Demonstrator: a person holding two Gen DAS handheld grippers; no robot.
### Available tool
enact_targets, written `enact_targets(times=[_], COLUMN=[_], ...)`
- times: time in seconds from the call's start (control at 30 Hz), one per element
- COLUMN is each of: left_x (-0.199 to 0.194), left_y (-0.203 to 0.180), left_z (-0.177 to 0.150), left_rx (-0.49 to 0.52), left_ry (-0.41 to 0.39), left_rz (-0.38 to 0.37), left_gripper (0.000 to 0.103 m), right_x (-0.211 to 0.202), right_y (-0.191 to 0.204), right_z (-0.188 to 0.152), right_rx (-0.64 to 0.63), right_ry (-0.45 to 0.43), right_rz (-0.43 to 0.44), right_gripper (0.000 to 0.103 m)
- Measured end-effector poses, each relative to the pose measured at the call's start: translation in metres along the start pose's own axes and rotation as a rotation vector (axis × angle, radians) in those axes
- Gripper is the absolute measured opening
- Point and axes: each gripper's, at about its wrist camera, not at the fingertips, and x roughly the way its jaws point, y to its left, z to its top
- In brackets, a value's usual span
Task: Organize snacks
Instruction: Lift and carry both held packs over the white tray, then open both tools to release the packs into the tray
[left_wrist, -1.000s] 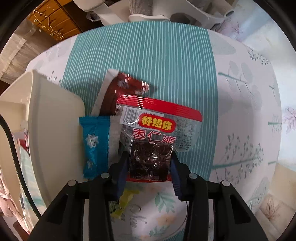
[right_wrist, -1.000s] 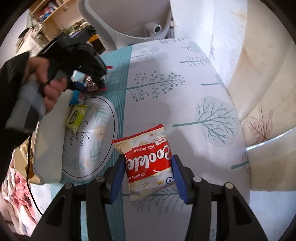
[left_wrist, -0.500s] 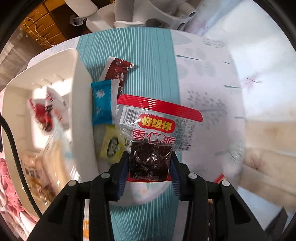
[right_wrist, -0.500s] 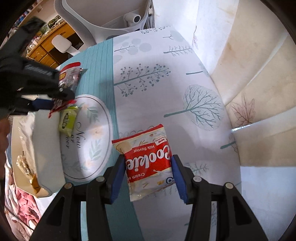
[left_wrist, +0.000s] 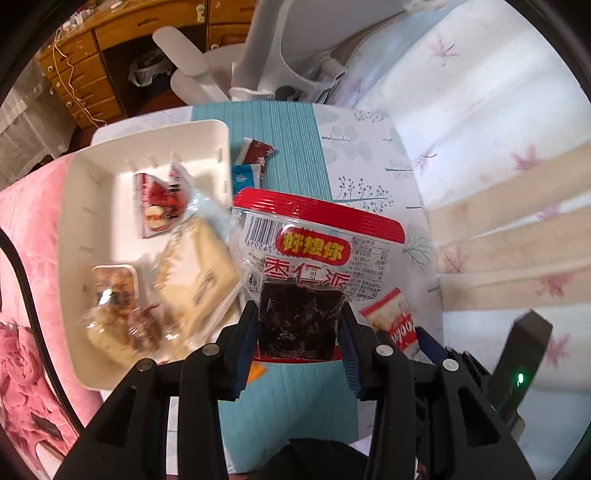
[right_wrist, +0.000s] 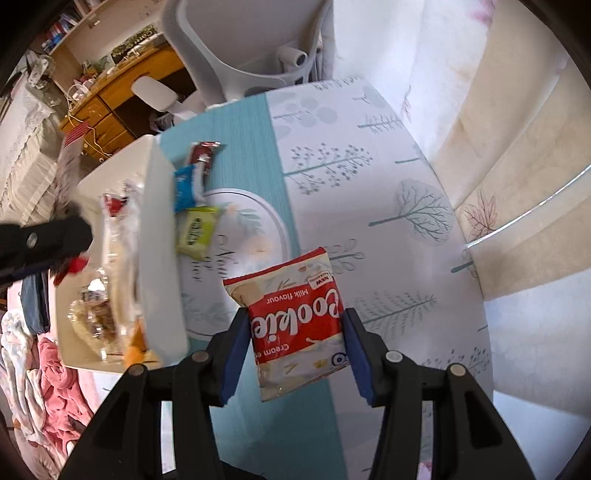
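My left gripper is shut on a clear date-cake packet with a red top band and holds it in the air beside the white storage box. The box holds several snacks. My right gripper is shut on a red and white Cookie packet, lifted above the table; the packet also shows in the left wrist view. A blue packet, a dark red packet and a green packet lie on the table next to the box.
A round white placemat lies on the teal striped runner. A white office chair stands behind the table. Pink bedding lies left of the box. A wooden desk is at the back.
My left gripper has risen and swung left with the date-cake packet, so the box now shows from above. My right gripper has lifted the Cookie packet off the table and moved left.
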Motion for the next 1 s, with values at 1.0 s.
enact_targets(times=[1.0], left_x=[-0.064], left_y=[0.198], left_z=[-0.068], left_rx=[-0.12], left_ry=[-0.201], left_rz=[0.008], left_gripper=[0.068], right_x=[-0.034], right_y=[0.18], right_z=[-0.066], right_rx=[-0.098], right_ry=[-0.156], right_rz=[0.259], right_gripper=[0.061])
